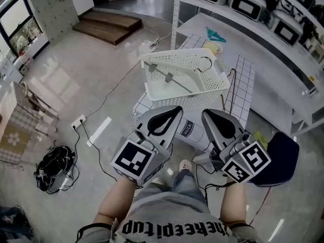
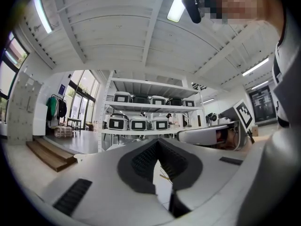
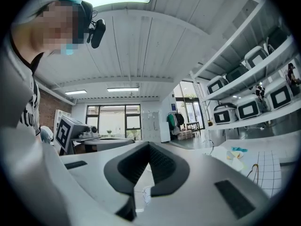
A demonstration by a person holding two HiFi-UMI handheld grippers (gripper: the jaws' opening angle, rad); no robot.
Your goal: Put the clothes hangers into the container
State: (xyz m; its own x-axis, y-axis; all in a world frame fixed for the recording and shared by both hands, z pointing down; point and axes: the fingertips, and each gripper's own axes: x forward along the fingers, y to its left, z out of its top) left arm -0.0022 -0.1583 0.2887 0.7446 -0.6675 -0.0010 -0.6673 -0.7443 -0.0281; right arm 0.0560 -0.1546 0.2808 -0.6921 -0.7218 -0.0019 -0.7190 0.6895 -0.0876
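Note:
A white perforated basket (image 1: 185, 80) stands on a gridded surface ahead of me. Inside it lies a metal clip hanger (image 1: 172, 80), and a hook (image 1: 205, 63) shows near its far right wall. A thin brown hanger (image 1: 231, 92) lies beside the basket's right wall, and a teal hanger (image 1: 215, 33) rests on the white shelf behind. My left gripper (image 1: 164, 119) (image 2: 158, 142) and right gripper (image 1: 223, 123) (image 3: 148, 145) hover side by side short of the basket's front wall. Both are shut with nothing between the jaws.
White shelving with rice cookers (image 1: 248, 4) runs along the right. A navy seat (image 1: 281, 158) sits at my right. On the floor to the left lie cables, a power strip (image 1: 78, 121) and a black bag (image 1: 54, 168). A wooden step (image 1: 107, 27) is farther back.

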